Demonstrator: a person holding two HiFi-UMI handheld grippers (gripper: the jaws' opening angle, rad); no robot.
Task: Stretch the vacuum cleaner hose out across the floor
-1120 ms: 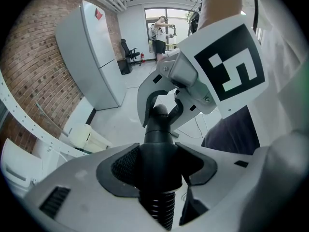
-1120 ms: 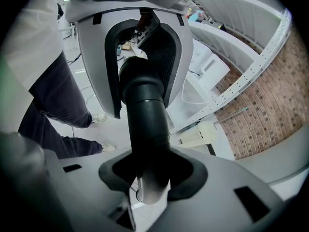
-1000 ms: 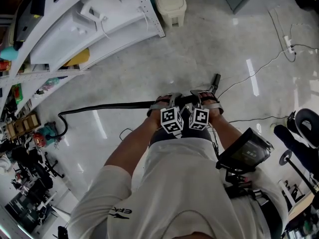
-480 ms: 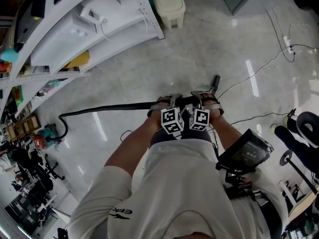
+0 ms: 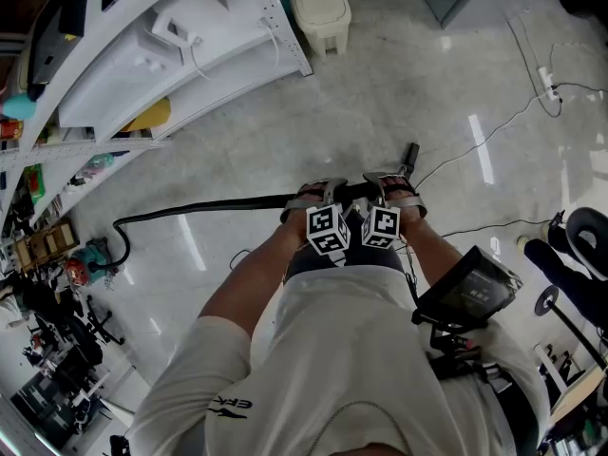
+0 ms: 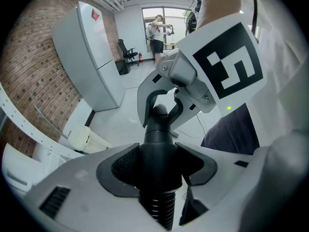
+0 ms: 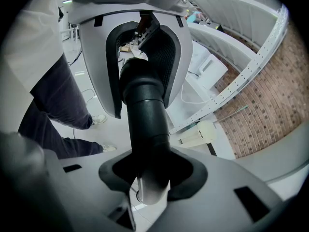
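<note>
The head view is bright and evenly lit from overhead. Pale streaks of glare lie on the polished floor (image 5: pixel 408 74) at right centre and left of centre, and the lower left corner falls dim. The shelving (image 5: pixel 190 55) at upper left bows with the wide lens. Both gripper views are round fisheye pictures with black corners, and both go soft along the bottom edge. In the left gripper view the window (image 6: pixel 166 14) at top centre is overexposed.

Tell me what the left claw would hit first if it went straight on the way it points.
Probably the right claw, clamped on the same hose just ahead, though depth is unclear.
</note>
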